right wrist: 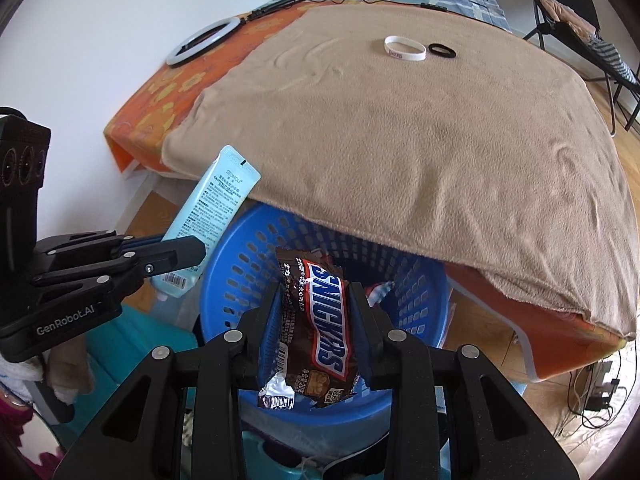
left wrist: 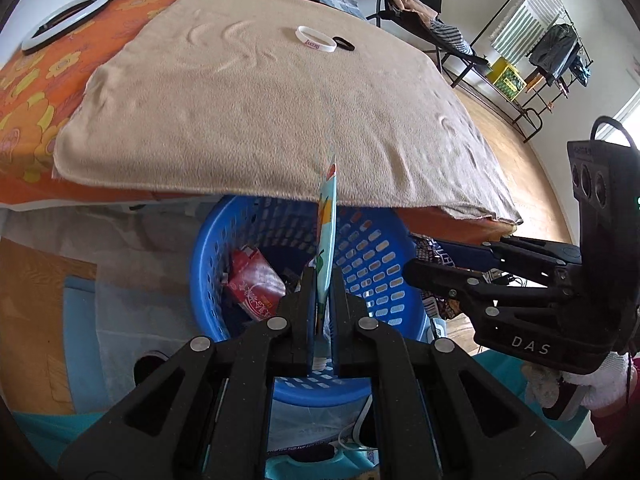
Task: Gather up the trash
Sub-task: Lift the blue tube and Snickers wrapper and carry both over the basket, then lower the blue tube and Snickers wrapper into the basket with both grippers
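My left gripper (left wrist: 323, 280) is shut on a flat light-blue tube (left wrist: 327, 232), seen edge-on, and holds it above the blue laundry basket (left wrist: 368, 256). From the right wrist view the same tube (right wrist: 208, 216) sticks up from the left gripper (right wrist: 188, 252) beside the basket's left rim. My right gripper (right wrist: 316, 296) is shut on a brown Snickers wrapper (right wrist: 316, 320) over the blue basket (right wrist: 416, 304). The right gripper also shows in the left wrist view (left wrist: 424, 264), at the basket's right rim. A red packet (left wrist: 254, 284) lies inside the basket.
A bed with a beige blanket (left wrist: 260, 112) overhangs the basket. A white wristband (left wrist: 316, 39) and a black hair tie (left wrist: 344, 43) lie on the blanket. A ring light (left wrist: 66, 20) lies on the orange sheet. A clothes rack (left wrist: 532, 52) and chair stand at the right.
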